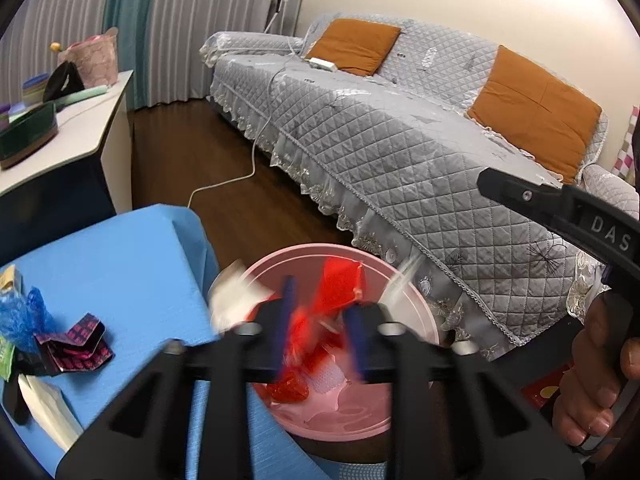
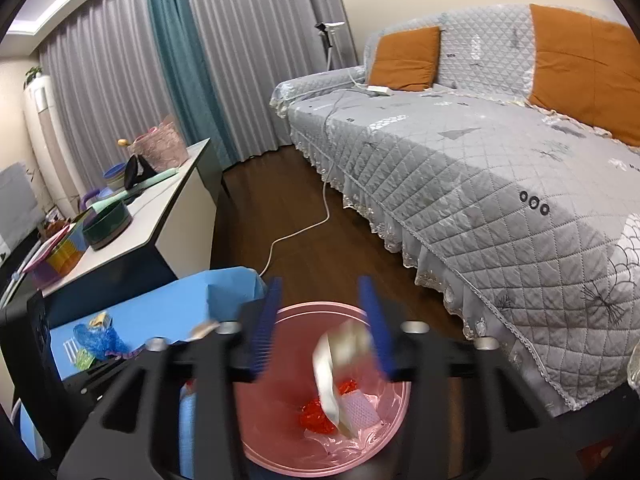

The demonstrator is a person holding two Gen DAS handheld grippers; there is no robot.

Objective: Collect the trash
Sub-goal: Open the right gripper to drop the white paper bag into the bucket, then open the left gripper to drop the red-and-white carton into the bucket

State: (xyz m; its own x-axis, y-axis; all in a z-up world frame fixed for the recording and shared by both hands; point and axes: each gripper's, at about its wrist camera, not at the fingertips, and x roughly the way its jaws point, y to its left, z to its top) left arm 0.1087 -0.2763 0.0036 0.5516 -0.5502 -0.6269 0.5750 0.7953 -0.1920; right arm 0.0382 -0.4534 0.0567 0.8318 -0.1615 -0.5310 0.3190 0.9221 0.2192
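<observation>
A pink bin stands on the floor beside the blue-covered table. Red wrappers and a white mesh piece lie in it. My left gripper is over the bin, jaws apart, with a red wrapper between the blue fingers, blurred. My right gripper is open above the bin; a cream paper strip hangs loose by its right finger. Crumpled blue plastic and a dark pink-printed wrapper lie on the table.
A grey quilted sofa with orange cushions runs along the right. A white cable crosses the wooden floor. A white side table with bowls and a bag stands at left.
</observation>
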